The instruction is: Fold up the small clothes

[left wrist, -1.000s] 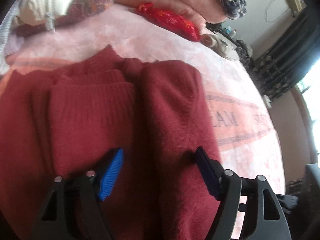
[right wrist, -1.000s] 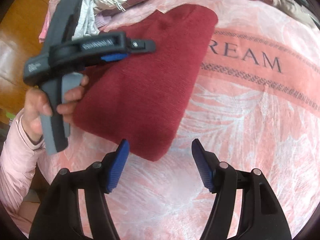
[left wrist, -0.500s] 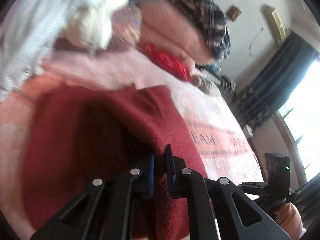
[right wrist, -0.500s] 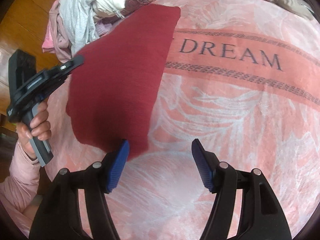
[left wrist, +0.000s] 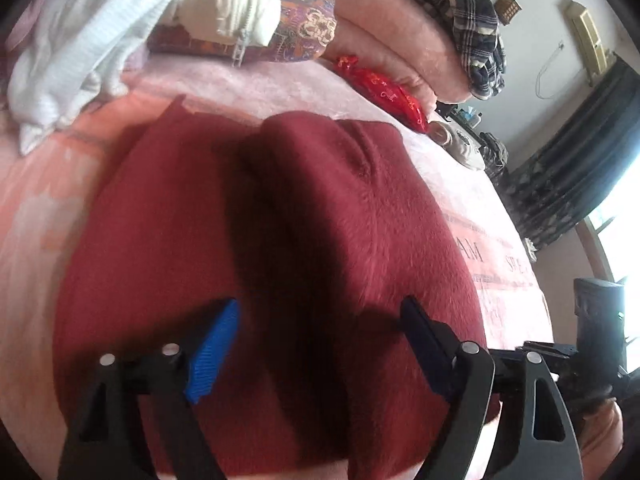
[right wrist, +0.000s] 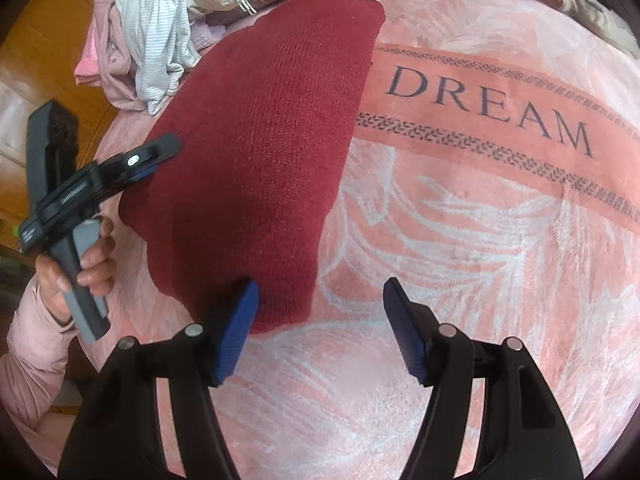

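Over the folded red sweater (left wrist: 280, 240) on the pink blanket (right wrist: 480, 240): opening left gripper (left wrist: 320, 340) wide, pinching nothing; keeping right gripper (right wrist: 320, 320) spread, empty.

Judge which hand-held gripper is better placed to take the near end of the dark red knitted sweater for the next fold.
Probably the right hand-held gripper: its open jaws hang right at the dark red knitted sweater's near corner. The left hand-held gripper, jaws opening, sits over the sweater's side.
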Demonstrator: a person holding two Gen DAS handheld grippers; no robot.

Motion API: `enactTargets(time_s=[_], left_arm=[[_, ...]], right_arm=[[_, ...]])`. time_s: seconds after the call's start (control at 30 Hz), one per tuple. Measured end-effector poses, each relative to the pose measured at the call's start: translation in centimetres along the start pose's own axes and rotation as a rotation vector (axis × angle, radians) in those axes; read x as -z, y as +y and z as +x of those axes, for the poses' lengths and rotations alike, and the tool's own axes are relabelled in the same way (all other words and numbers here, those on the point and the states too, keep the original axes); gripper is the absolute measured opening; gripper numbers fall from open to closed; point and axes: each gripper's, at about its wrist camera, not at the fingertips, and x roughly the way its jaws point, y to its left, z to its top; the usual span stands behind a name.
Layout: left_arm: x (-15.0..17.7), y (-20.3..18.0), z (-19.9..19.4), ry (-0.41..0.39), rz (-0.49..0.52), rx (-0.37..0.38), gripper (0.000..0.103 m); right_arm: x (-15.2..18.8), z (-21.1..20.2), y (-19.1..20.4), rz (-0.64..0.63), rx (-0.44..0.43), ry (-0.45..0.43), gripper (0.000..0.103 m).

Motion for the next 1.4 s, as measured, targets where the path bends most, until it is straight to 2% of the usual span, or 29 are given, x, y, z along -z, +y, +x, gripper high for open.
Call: enactTargets(time_s=[0.23, 0.33, 0.4, 0.43, 0.47, 0.53, 0.6, 0.67, 0.77, 0.8, 0.87, 0.9, 0.93, 0.97, 1.07, 1.17, 1.3, 1.4], left_arm=[[-0.2, 0.0, 1.6, 0.073, -0.038, -0.014, 0.097], [-0.7, -0.4, 2.5, 0.100, -0.052, 0.002, 0.098], [-0.8, -0.9, 2.9, 0.111, -0.047, 0.008, 0.098], [-0.8, -1.2, 2.9, 0.110, -0.042, 0.008, 0.092], [-0.7, -1.5, 2.8, 0.113, -0.044, 0.026, 0.082], [-0.4, -1.9, 2.6, 0.138, -0.068, 0.065, 0.079], [-0.1, -2.3, 3.2, 0.189, -0.072, 0.110, 0.081], [0.3, -2.4, 4.5, 0.241, -0.088, 0.135, 0.094], [0.7, -3.2, 5.2, 0.232, -0.043, 0.118, 0.095], [0.8, -3.3, 5.0, 0.222, -0.035, 0.111, 0.092], [0.9, -3.6, 4.6, 0.209, -0.019, 0.127, 0.052], [0.9, -3.7, 4.3, 0.205, -0.002, 0.133, 0.047], [0.8, -3.7, 4.0, 0.195, 0.006, 0.147, 0.034], [0.8, -3.6, 3.7, 0.187, 0.007, 0.164, 0.029], [0.2, -2.8, 2.1, 0.162, -0.004, 0.214, 0.025], [-1.1, -1.9, -0.5, 0.135, 0.031, 0.226, 0.024], [-3.6, -0.6, -4.3, 0.125, 0.116, 0.206, 0.024], [-5.5, 1.0, -6.7, 0.151, 0.201, 0.171, 0.025]], right_arm=[[0.1, -0.2, 0.2, -0.008, 0.006, -0.006, 0.065], [0.2, -0.1, 0.1, 0.003, -0.001, -0.003, 0.065], [0.3, -0.1, 0.1, 0.003, 0.001, -0.004, 0.065], [0.3, -0.2, 0.1, 0.002, 0.002, -0.006, 0.065], [0.3, -0.2, 0.1, 0.003, 0.002, -0.007, 0.065], [0.2, -0.3, 0.1, 0.004, 0.002, -0.010, 0.065], [0.2, -0.3, 0.1, 0.008, 0.001, -0.011, 0.065], [0.2, -0.1, 0.2, 0.007, 0.004, -0.010, 0.065], [0.1, -0.1, 0.2, 0.003, 0.006, -0.010, 0.065], [0.0, -0.1, 0.1, 0.004, 0.003, -0.011, 0.065], [-0.2, -0.2, -0.1, 0.018, -0.018, -0.014, 0.065], [-0.3, -0.3, -0.2, 0.032, -0.037, -0.019, 0.065], [-0.4, -0.4, -0.3, 0.042, -0.052, -0.023, 0.065], [-0.5, -0.6, -0.3, 0.051, -0.071, -0.027, 0.065], [-0.8, -1.1, 0.0, 0.054, -0.126, -0.043, 0.065], [-1.2, -1.7, 0.6, 0.050, -0.185, -0.061, 0.065], [-1.7, -1.4, 1.8, 0.033, -0.226, -0.058, 0.065], [-1.8, -0.4, 2.9, 0.016, -0.238, -0.041, 0.065]])
